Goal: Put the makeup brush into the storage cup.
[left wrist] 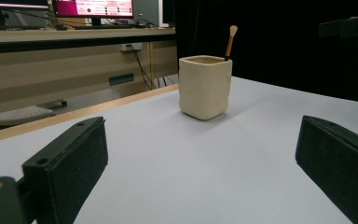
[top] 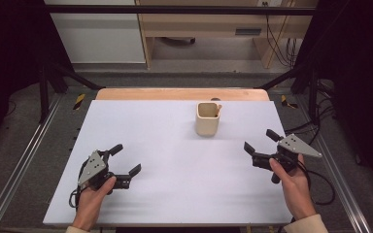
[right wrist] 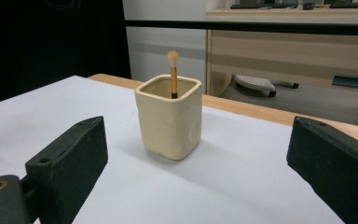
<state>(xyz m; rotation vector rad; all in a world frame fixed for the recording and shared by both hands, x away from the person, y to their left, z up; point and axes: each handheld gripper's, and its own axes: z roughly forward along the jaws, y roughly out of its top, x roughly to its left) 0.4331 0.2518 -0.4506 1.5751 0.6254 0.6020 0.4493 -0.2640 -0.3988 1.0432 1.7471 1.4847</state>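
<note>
the cup (top: 207, 119) is being seen standing upright on the tabletop (top: 175, 194) toward the far middle, a little to the right of centre, with a brush (right wrist: 173, 74) standing in it, bristle end up and leaning against the far right corner of the rim. the brush's long axis is running close to vertical, so it is being judged that any grasp on it would have to come from above or from the side of the bare handle over the rim. the right gripper (top: 261, 143) is being held near the right edge of the tabletop with its jaws spread wide and nothing between them, and the cup is lying forward and to the left of it. the left gripper (top: 124, 159) is being held at the near left, likewise spread wide and empty, with the cup lying forward and well off to its right. the right gripper is being judged the nearer of the two, though both are being kept well apart from the cup. in the right gripper view the cup is sitting between the two black jaws, so that gripper is already being pointed at it.
</note>
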